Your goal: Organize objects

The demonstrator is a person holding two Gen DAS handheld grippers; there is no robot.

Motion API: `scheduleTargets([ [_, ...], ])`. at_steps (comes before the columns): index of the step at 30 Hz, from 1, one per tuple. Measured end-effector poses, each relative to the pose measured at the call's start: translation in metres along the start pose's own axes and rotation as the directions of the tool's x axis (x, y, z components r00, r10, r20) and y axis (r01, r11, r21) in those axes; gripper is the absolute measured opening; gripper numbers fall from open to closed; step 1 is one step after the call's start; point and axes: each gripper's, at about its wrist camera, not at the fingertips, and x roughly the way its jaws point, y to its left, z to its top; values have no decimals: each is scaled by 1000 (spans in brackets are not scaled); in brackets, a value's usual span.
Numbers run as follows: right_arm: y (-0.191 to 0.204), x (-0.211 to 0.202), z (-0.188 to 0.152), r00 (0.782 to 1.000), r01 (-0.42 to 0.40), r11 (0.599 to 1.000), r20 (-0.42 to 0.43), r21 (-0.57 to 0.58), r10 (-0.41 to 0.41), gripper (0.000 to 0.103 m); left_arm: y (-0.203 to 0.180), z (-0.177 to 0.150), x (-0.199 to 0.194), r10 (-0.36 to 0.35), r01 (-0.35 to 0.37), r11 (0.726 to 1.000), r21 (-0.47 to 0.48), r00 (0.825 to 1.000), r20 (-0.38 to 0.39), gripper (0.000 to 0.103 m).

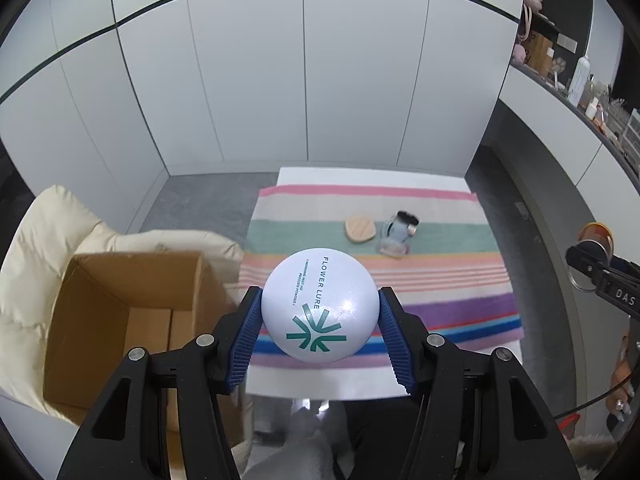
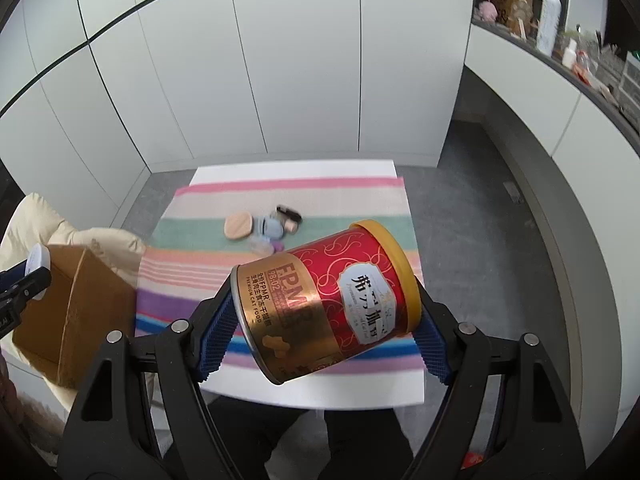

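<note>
Left gripper (image 1: 320,312) clamps white powder compact (image 1: 320,304) between blue pads, above striped cloth (image 1: 440,280), cardboard box (image 1: 120,320) to left. Right gripper (image 2: 324,320) holds red-gold cat food can (image 2: 326,304) tilted, yellow lid up-right, over worktop (image 2: 340,394).

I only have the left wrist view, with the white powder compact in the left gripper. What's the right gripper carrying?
Observer: The right gripper is shut on a red and gold cat food can with a yellow lid, held tilted.
Operator: Anything by the wooden piece I'm missing?
Observer: A small purple item lies at the near edge of that cluster.
Operator: Where's the cardboard box from that side?
Observer: The cardboard box sits left of the striped cloth, the left gripper at its near corner.
</note>
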Motion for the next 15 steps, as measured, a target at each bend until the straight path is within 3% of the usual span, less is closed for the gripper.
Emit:
scheduleTargets([
  [7, -7, -12, -40, 999, 8, 1000, -35, 10, -8, 80, 16, -28, -5, 5, -5, 1000, -4, 1000, -21, 58],
  [15, -7, -16, -64, 997, -20, 999, -79, 28, 22, 80, 17, -32, -2, -7, 7, 1000, 3, 1000, -30, 58],
])
